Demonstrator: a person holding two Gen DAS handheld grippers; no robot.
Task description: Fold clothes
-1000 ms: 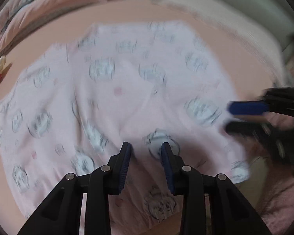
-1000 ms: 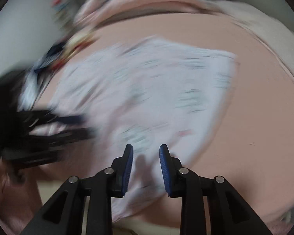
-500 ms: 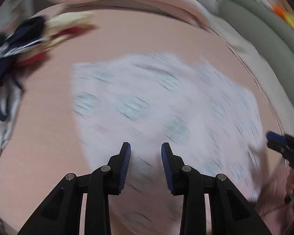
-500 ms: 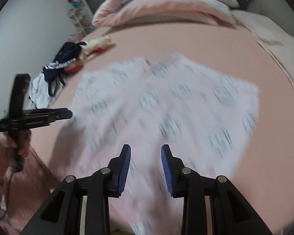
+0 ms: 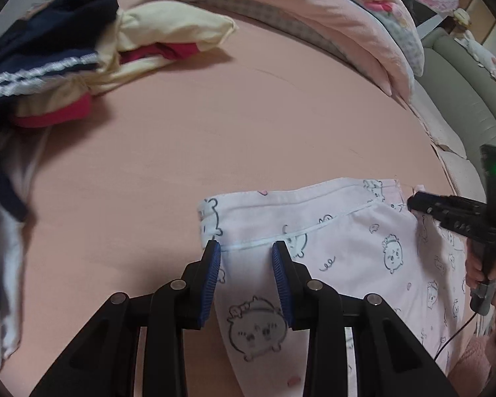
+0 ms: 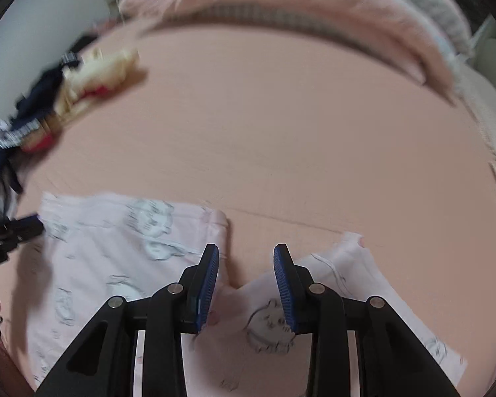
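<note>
Pale pink garment (image 5: 344,248) (cartoon-animal print) lies folded on the bed.

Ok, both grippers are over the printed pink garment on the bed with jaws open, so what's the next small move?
Probably lower the left gripper and shut it on the garment's piped edge, which lies right between its open jaws. The right gripper is also open, holding nothing, over the gap between two parts of the cloth, so it should likely grip an edge next.

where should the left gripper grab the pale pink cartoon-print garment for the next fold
Probably the far left corner of the pale pink cartoon-print garment. It lies flat on the pink bed sheet, so bring the open left gripper in low from the near side and pinch that edge.
</note>
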